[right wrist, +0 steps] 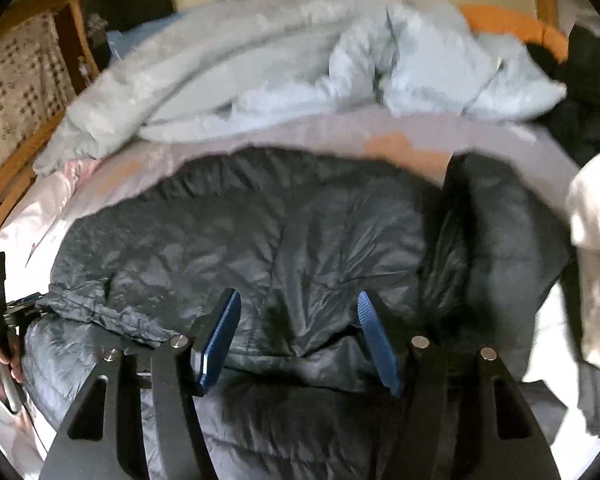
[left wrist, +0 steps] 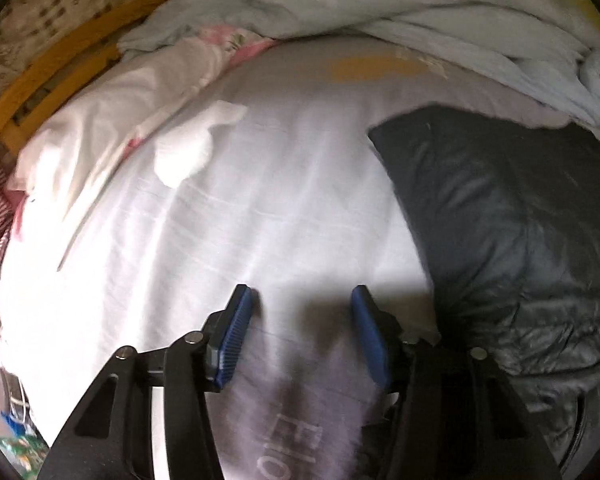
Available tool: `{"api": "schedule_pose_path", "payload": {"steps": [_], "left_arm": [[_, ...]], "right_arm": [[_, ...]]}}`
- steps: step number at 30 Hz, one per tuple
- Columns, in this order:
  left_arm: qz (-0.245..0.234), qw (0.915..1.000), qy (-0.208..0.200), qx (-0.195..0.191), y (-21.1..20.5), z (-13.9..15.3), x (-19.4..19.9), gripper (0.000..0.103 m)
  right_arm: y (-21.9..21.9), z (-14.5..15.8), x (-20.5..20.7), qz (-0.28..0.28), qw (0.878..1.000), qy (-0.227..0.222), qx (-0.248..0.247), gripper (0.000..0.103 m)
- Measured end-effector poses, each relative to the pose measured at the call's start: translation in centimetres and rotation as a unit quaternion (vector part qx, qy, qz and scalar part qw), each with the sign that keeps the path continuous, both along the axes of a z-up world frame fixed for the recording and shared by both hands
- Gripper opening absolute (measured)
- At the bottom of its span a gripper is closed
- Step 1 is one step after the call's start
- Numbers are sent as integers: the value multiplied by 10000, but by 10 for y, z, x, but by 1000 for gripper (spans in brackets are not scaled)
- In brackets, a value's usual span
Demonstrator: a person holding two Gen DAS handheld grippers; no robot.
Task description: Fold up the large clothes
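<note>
Both grippers — left [left wrist: 302, 300], right [right wrist: 298, 304] — hold fingers wide, empty, above the jacket [right wrist: 260, 240].

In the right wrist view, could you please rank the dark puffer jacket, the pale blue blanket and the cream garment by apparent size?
1. dark puffer jacket, though nearness inflates it.
2. pale blue blanket.
3. cream garment, cut off by the frame edge, so unsure.

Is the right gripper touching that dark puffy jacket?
Cannot tell. In the right wrist view the open right gripper sits over the jacket, but neither contact nor gap shows plainly.
</note>
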State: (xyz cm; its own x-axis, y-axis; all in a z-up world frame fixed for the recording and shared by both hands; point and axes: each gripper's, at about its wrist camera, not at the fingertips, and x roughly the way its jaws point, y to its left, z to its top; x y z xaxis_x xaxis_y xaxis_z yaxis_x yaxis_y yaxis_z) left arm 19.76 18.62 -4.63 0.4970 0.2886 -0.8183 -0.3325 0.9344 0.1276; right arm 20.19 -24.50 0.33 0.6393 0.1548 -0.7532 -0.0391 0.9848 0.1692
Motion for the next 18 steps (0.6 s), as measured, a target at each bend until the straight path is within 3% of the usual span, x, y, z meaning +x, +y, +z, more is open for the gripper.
{"api": "schedule_pose_path", "payload": {"steps": [3, 6, 8, 11, 12, 16, 18], "left_arm": [[-448, 9965, -587, -396, -13, 27, -11, 43], [-1161, 9842, -1269, -423, -40, 61, -27, 43], [-1620, 9743, -1468, -537, -59, 72, -32, 44], [-2035, 9647, -1108, -1252, -74, 67, -24, 44], [-2029, 9657, -948, -1314, -78, 63, -19, 45], [-1656, 9843, -80, -606, -91, 36, 0, 45], [-1402, 9892, 235, -358, -88, 21, 9, 45]], "right_arm": [[-3, -20, 12, -147, 9994, 300, -51, 44], [-7, -29, 18, -172, 9983, 543, 129, 38], [-10, -25, 17, -137, 9979, 574, 278, 38], [-17, -9, 9, -129, 9984, 420, 353, 38], [-23, 1, 3, -194, 9990, 297, 288, 39], [-43, 38, -13, -483, 9988, -28, -99, 48], [-58, 61, -25, -695, 9970, -339, -19, 59]]}}
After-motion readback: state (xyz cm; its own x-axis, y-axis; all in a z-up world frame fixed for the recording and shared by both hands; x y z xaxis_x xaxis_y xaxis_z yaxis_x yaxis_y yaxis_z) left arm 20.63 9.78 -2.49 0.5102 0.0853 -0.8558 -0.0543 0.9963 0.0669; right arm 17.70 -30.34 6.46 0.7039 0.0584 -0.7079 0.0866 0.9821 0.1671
